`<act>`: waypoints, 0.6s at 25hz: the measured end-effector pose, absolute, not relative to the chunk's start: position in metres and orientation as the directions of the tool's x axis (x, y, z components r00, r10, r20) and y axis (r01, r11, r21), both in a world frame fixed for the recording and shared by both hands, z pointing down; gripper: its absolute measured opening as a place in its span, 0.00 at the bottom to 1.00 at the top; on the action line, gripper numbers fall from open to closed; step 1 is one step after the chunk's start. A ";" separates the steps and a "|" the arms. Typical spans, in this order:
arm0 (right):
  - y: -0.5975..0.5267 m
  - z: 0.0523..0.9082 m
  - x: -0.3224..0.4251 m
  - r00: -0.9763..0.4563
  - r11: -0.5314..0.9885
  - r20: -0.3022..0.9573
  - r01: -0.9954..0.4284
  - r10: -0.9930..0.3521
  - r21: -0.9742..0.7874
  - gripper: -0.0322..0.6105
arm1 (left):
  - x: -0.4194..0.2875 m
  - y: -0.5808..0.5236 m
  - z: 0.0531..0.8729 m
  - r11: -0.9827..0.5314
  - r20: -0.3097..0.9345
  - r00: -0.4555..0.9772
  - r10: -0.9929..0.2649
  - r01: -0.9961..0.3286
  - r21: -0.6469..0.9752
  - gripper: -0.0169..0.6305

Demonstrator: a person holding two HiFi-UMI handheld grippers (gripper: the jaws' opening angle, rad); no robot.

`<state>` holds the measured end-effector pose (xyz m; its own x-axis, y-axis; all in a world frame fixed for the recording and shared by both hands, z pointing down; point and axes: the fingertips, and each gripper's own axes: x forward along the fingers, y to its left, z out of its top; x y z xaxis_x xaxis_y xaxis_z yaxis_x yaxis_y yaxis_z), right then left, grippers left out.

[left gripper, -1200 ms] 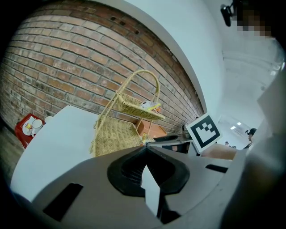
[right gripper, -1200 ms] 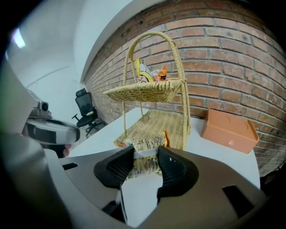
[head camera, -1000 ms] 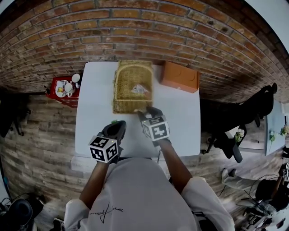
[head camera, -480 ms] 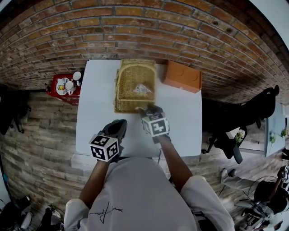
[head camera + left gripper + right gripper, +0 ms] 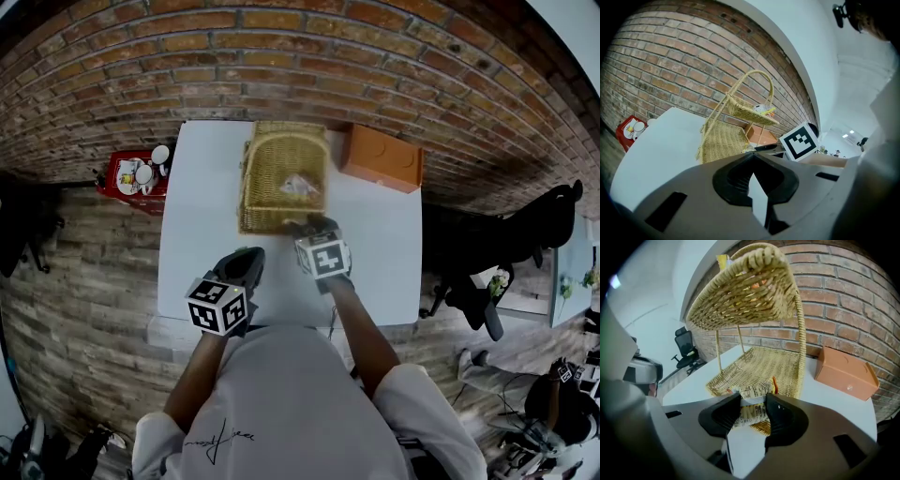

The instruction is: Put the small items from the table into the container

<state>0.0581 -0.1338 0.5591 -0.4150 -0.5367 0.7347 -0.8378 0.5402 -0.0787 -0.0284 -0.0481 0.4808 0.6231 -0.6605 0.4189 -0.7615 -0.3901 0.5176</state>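
A two-tier wicker basket point(image 5: 279, 169) stands on the white table point(image 5: 197, 216). My right gripper point(image 5: 752, 409) is shut on a small printed snack packet point(image 5: 751, 399) and holds it at the front edge of the basket's lower tray point(image 5: 764, 365). In the head view the right gripper point(image 5: 306, 228) sits at the basket's near rim. Another small packet point(image 5: 298, 185) lies in the upper tray point(image 5: 745, 291). My left gripper point(image 5: 246, 266) rests low over the table, left of the right one, its jaws together with nothing between them point(image 5: 752, 180).
An orange box point(image 5: 380, 159) lies on the table right of the basket, also in the right gripper view point(image 5: 843, 371). A red tray with cups point(image 5: 131, 178) stands beyond the table's left edge. Brick wall runs behind the table.
The right gripper, with the packet in it, has sunk a little towards the basket's front edge. The left gripper has stayed where it was.
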 end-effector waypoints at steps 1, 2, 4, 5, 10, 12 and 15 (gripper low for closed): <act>-0.134 0.561 0.058 -0.413 0.541 0.737 -0.837 -0.535 -0.076 0.34 | -0.028 -0.048 0.481 -0.389 0.420 0.623 -0.660 -0.762 0.518 0.04; -0.134 0.563 0.059 -0.411 0.542 0.740 -0.837 -0.533 -0.075 0.34 | -0.028 -0.048 0.481 -0.388 0.421 0.622 -0.660 -0.762 0.518 0.04; -0.134 0.566 0.059 -0.409 0.540 0.743 -0.838 -0.530 -0.075 0.34 | -0.028 -0.048 0.482 -0.386 0.423 0.621 -0.660 -0.763 0.519 0.04; -0.135 0.567 0.059 -0.406 0.538 0.743 -0.840 -0.532 -0.074 0.34 | -0.028 -0.049 0.483 -0.385 0.424 0.621 -0.659 -0.763 0.519 0.04; -0.140 0.571 0.060 -0.384 0.524 0.753 -0.850 -0.534 -0.062 0.34 | -0.030 -0.048 0.485 -0.380 0.429 0.620 -0.657 -0.763 0.522 0.04; -0.141 0.572 0.060 -0.384 0.525 0.755 -0.849 -0.531 -0.062 0.34 | -0.030 -0.048 0.485 -0.381 0.428 0.621 -0.657 -0.763 0.523 0.04; -0.140 0.574 0.057 -0.397 0.533 0.758 -0.842 -0.517 -0.078 0.34 | -0.030 -0.049 0.484 -0.381 0.426 0.621 -0.658 -0.763 0.522 0.04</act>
